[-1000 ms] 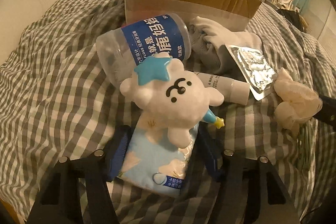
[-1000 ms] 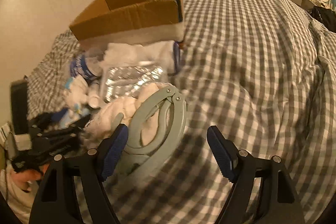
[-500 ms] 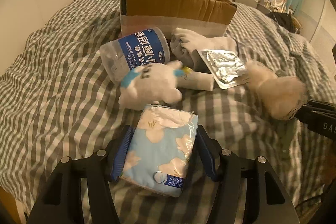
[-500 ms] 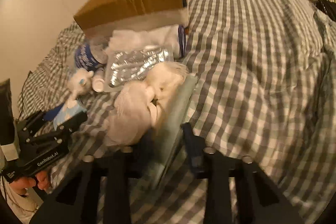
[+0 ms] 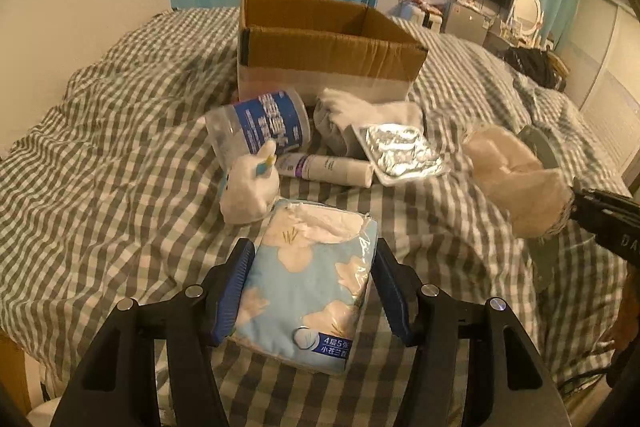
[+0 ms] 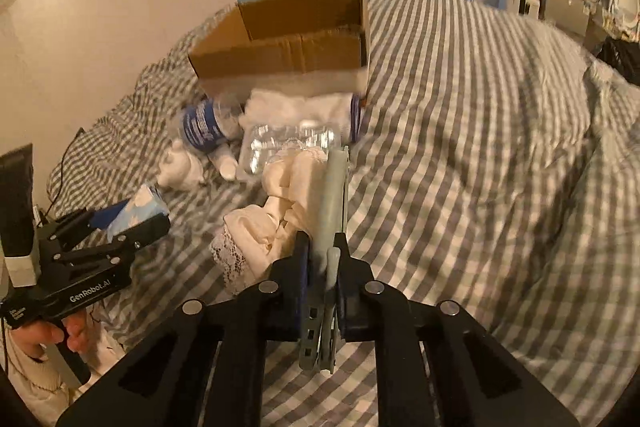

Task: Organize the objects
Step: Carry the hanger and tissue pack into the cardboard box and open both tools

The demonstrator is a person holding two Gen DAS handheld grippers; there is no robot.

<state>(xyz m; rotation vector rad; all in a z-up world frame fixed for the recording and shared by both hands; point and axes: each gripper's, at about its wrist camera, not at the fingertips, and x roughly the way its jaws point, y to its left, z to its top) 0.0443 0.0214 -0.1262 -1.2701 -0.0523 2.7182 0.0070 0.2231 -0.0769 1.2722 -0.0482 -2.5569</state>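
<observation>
Left gripper [image 5: 312, 291] clenched on tissue pack [image 5: 308, 283], right gripper [image 6: 322, 267] clamped on grey-green clip [image 6: 332, 203] with cream cloth [image 6: 276, 211]: carry both level to cardboard box [image 5: 324, 47], clearing its rim before release.

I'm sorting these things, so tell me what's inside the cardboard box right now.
Only bare inner walls of the cardboard box show in both wrist views; no item is visible inside. Its floor is hidden behind the near wall, so something low could lie there unseen.

The soft light-blue tissue pack with white flowers [image 5: 308, 279] carries a dark blue label near its lower end reading "4层5张", with a smaller line beneath too small to read. The black left hand-held gripper [image 6: 120, 223] bears white lettering "GenRobot.AI" on its body. The clear plastic bottle's blue label [image 5: 272, 125] shows white Chinese characters, too blurred to read.
</observation>
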